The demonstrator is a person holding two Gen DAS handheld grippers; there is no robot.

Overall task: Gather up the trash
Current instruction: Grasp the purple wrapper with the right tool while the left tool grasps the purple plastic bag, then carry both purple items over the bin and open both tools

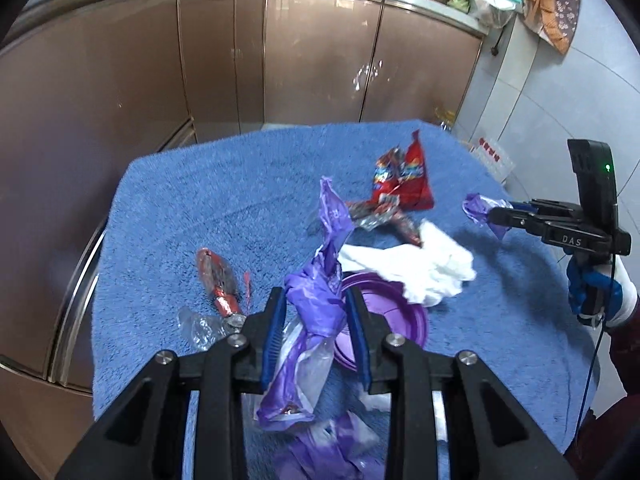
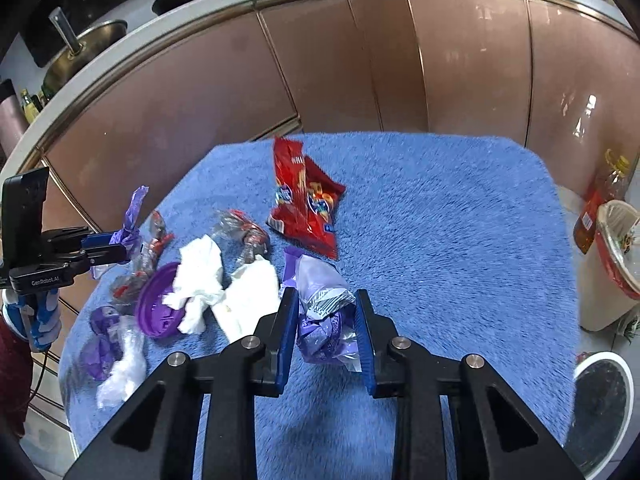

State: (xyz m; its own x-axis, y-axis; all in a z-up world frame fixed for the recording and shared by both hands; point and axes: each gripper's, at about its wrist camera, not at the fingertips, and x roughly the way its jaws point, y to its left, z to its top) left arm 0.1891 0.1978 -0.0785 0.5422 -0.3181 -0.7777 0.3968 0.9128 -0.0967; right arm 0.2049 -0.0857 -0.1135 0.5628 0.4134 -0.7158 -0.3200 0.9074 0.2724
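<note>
Left wrist view: a light, limp, slippery purple wrapper (image 1: 316, 304) is pinched in the left tool (image 1: 316, 320) above the counter (image 1: 180, 200), its bunched middle judged safest, while a crumpled purple wrapper (image 2: 326, 320) at 3 o'clock is clamped by the right tool (image 2: 326, 332).

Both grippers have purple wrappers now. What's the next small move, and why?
Probably swing the right gripper rightward toward the lined bin off the table's right edge. Its fingers already pinch a crumpled purple wrapper, the left gripper holds another purple wrapper, and the red snack bag and tissues remain on the blue towel.
</note>
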